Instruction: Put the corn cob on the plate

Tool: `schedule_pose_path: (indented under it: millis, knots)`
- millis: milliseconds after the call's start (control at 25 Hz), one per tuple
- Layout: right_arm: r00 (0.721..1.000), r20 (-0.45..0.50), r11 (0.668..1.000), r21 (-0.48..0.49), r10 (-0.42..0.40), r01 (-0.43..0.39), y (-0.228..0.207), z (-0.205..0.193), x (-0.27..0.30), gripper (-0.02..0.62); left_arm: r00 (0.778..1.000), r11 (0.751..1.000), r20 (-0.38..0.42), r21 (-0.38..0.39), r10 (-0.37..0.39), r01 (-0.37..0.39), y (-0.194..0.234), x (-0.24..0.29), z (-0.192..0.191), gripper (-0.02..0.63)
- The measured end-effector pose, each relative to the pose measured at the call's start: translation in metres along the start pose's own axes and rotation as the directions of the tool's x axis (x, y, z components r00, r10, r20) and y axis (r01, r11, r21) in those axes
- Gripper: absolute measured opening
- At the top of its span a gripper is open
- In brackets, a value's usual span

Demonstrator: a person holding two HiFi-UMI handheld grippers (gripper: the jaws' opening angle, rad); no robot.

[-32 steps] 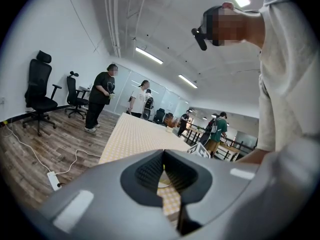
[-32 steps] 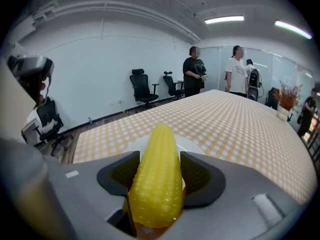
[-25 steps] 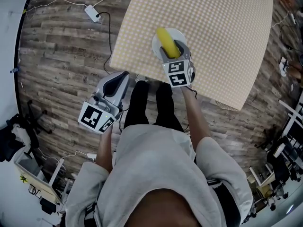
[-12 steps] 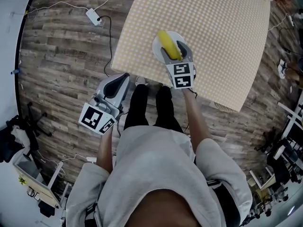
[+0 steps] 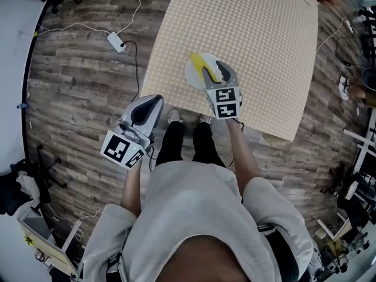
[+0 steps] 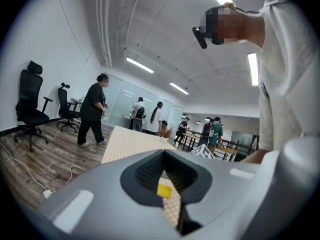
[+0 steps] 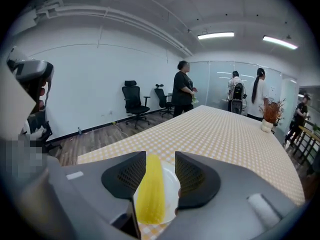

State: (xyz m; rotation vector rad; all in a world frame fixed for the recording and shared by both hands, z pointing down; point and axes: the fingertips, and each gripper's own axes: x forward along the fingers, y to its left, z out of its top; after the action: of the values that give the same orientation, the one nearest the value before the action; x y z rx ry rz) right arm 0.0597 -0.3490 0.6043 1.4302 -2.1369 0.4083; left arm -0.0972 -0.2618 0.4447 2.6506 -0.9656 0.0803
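The yellow corn cob (image 5: 202, 63) lies on a small white plate (image 5: 192, 78) near the front edge of the checked table (image 5: 252, 22). My right gripper (image 5: 216, 72) hangs just above the cob's near end, and its jaws are closing with nothing pressed between them. In the right gripper view the corn cob (image 7: 150, 194) and plate (image 7: 172, 184) show below, between the two pads of the right gripper (image 7: 160, 159). My left gripper (image 5: 151, 101) is held off the table's left corner over the floor, shut and empty. Through the left gripper (image 6: 163, 156) a bit of the corn cob (image 6: 164, 190) shows.
A power strip (image 5: 116, 42) and cables lie on the wood floor left of the table. A small vase of dried plants (image 7: 271, 116) stands at the table's far end. A person (image 7: 183, 94) stands beyond the table, near office chairs (image 7: 132, 101).
My right gripper has lifted off the cob and drawn back toward me, leaving it on the plate. The left gripper has risen a little.
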Motion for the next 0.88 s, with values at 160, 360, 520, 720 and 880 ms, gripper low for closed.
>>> schedule_pose_path:
  millis: [160,360,520,720,880]
  knots:
    - [0.996,0.076,0.999,0.009,-0.048,0.048,-0.007,0.037,-0.026,0.093,0.998,0.998,0.049,0.052,-0.033,0.031,-0.002,-0.002,0.030,0.008]
    - [0.982,0.159,0.994,0.018,-0.107,0.106,-0.016,0.076,-0.059,0.015,0.991,0.990,0.094,0.112,-0.093,0.082,-0.013,-0.007,0.061,0.008]
    - [0.959,0.247,0.990,0.050,-0.140,0.131,-0.017,0.107,-0.079,0.000,0.981,0.981,0.130,0.152,-0.142,0.122,-0.010,-0.009,0.077,0.008]
    - [0.932,0.330,0.987,0.101,-0.151,0.124,0.008,0.118,-0.115,-0.002,0.972,0.969,0.099,0.151,-0.211,0.195,-0.014,-0.016,0.070,0.008]
    - [0.905,0.406,0.990,0.109,-0.125,0.088,0.022,0.131,-0.158,-0.002,0.962,0.956,0.097,0.172,-0.256,0.237,-0.038,-0.014,0.077,0.008]
